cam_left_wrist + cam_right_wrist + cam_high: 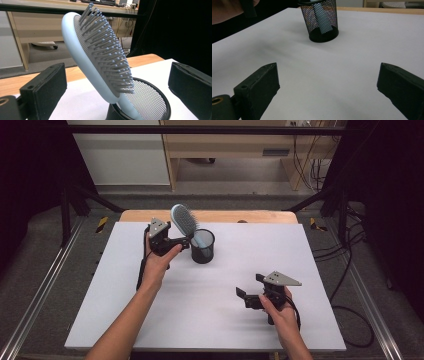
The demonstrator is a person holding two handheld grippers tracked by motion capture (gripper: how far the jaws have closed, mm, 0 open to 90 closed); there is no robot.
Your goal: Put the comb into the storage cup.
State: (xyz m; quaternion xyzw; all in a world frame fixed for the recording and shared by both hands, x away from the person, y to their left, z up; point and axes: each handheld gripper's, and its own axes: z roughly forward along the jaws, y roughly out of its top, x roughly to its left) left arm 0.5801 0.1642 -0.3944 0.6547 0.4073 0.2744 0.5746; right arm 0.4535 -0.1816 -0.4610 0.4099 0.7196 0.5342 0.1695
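A light blue hairbrush stands handle-down in a black mesh cup at the back middle of the white tabletop, leaning left with its bristles facing right. My left gripper is open just left of the cup. In the left gripper view its jaws stand wide on either side of the hairbrush without touching it, above the cup's rim. My right gripper is open and empty at the front right, low over the table. In the right gripper view, the right gripper faces the cup.
A wooden table edge shows beyond the white surface. Black frame posts, rails and cables run along both sides. A wooden desk and a white cabinet stand farther back on the floor.
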